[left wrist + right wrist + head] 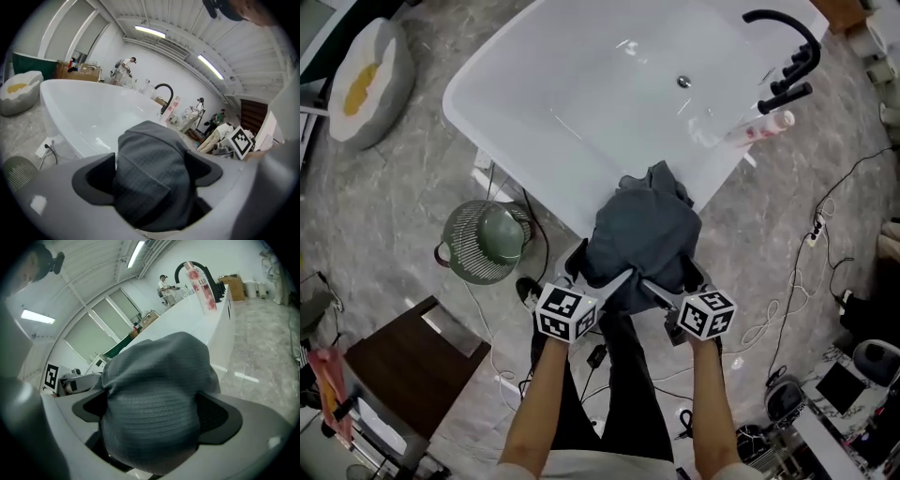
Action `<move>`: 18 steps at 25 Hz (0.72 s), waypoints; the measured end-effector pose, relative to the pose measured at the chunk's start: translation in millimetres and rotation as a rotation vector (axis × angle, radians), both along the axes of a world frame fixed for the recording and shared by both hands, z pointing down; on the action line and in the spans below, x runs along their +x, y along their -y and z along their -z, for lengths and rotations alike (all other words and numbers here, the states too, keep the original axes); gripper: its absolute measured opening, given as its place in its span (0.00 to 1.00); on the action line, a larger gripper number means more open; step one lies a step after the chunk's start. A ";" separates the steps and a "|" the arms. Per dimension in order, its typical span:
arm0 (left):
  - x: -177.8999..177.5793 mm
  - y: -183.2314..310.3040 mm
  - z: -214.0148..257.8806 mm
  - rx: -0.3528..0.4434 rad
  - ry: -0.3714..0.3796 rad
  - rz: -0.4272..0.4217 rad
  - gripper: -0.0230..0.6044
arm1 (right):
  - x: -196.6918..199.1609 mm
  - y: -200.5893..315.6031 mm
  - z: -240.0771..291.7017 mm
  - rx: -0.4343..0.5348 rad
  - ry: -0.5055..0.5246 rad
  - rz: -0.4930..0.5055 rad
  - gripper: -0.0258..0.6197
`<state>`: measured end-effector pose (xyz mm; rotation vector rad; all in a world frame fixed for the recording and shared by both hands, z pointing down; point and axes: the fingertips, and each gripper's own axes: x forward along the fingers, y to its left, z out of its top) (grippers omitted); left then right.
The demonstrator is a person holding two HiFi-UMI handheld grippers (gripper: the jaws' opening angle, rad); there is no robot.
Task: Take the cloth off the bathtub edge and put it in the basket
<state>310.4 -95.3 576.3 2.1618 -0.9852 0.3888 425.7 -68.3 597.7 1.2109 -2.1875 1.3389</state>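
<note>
- The left gripper [600, 272] and right gripper [673, 283] sit side by side at 6 o'clock of the head view. Both are released, with jaws spread wide.
- The dark grey cloth [645, 230] bulges up between each pair of jaws, and neither pair clamps it. It lies bunched over the near edge of the bathtub [461, 101], at 12 o'clock from the grippers.
- The basket [483, 242] stands on the floor at 9 o'clock from the cloth, just beside the tub's outer wall.
- A pink bottle [759, 127] is on the rim at 2 o'clock from the cloth.
- The black tap [794, 49] is beyond the bottle.
</note>
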 end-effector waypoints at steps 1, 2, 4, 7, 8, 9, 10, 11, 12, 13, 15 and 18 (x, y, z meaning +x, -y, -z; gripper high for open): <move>3.4 -1.5 -5.2 -0.022 -0.021 -0.019 0.83 | -4.2 -1.2 -5.8 -0.018 0.012 0.003 0.93; 7.2 -3.8 -10.6 -0.045 -0.036 -0.041 0.83 | -8.1 -3.0 -12.0 -0.035 0.020 0.007 0.93; 13.1 -8.4 -23.1 -0.092 -0.056 -0.076 0.83 | -13.2 -6.1 -23.4 -0.059 0.018 0.007 0.92; 10.7 -10.7 -34.6 -0.127 -0.093 -0.081 0.83 | -24.4 -10.3 -27.7 -0.056 0.046 -0.007 0.84; 8.6 -11.5 -34.9 -0.122 -0.101 -0.088 0.81 | -28.6 -12.0 -27.1 -0.051 0.060 -0.015 0.78; 7.1 -12.1 -34.7 -0.113 -0.108 -0.102 0.79 | -31.1 -13.1 -26.6 -0.046 0.065 -0.026 0.77; 6.9 -12.9 -34.6 -0.107 -0.114 -0.120 0.78 | -31.8 -13.7 -26.3 -0.041 0.060 -0.035 0.76; 8.5 -14.7 -34.6 -0.111 -0.126 -0.140 0.76 | -31.6 -14.4 -25.9 -0.039 0.048 -0.042 0.74; 11.9 -17.7 -34.4 -0.128 -0.148 -0.159 0.72 | -31.1 -15.5 -25.2 -0.038 0.031 -0.046 0.72; 16.0 -21.5 -33.9 -0.148 -0.173 -0.171 0.61 | -30.8 -17.4 -23.7 -0.038 0.012 -0.049 0.68; 21.7 -27.7 -31.9 -0.154 -0.198 -0.175 0.56 | -31.8 -22.4 -17.4 -0.027 -0.024 -0.050 0.59; 21.7 -28.7 -27.3 -0.133 -0.215 -0.149 0.51 | -42.9 -25.6 -4.3 0.008 -0.066 -0.020 0.40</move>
